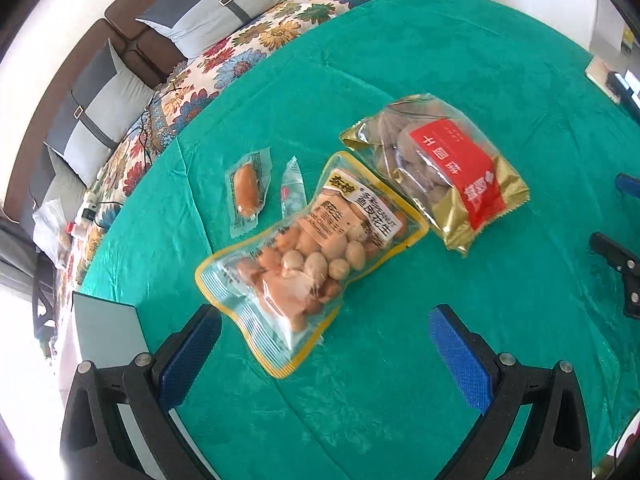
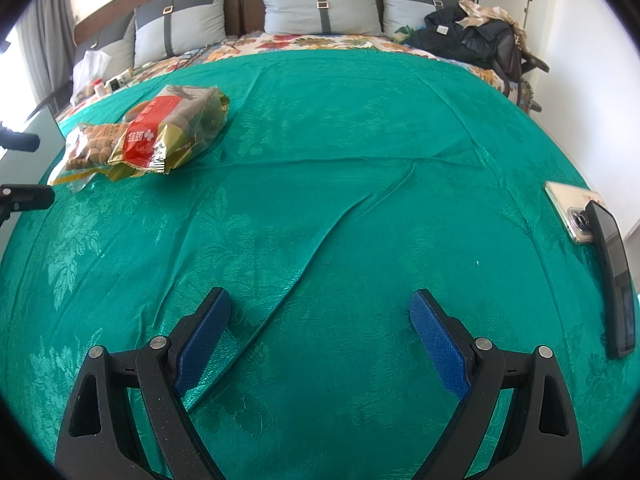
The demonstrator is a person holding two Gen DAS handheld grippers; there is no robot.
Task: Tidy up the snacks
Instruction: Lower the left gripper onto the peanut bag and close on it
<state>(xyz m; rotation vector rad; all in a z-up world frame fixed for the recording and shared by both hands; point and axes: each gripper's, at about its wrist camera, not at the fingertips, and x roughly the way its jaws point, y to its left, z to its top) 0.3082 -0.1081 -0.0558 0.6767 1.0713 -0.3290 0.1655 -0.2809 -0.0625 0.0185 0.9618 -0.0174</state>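
On the green cloth [image 1: 400, 60] lie a clear yellow-edged bag of peanuts [image 1: 308, 260], a gold bag with a red label [image 1: 440, 168], a small packed sausage [image 1: 246, 192] and a small clear sachet [image 1: 292, 188]. My left gripper [image 1: 324, 320] is open and empty, its fingers either side of the peanut bag's near end, above it. My right gripper [image 2: 320, 308] is open and empty over bare cloth [image 2: 340, 140]. The gold bag [image 2: 168, 136] and peanut bag [image 2: 86, 148] show far left in the right wrist view. The right gripper's fingers [image 1: 616, 256] show at the left wrist view's right edge.
A grey flat box [image 1: 108, 328] lies at the cloth's left edge. Two phones [image 2: 612, 272] lie at the right edge. Pillows [image 2: 320, 4], a dark bag [image 2: 468, 36] and clutter with a plastic bag [image 2: 90, 68] lie beyond the cloth on the bed.
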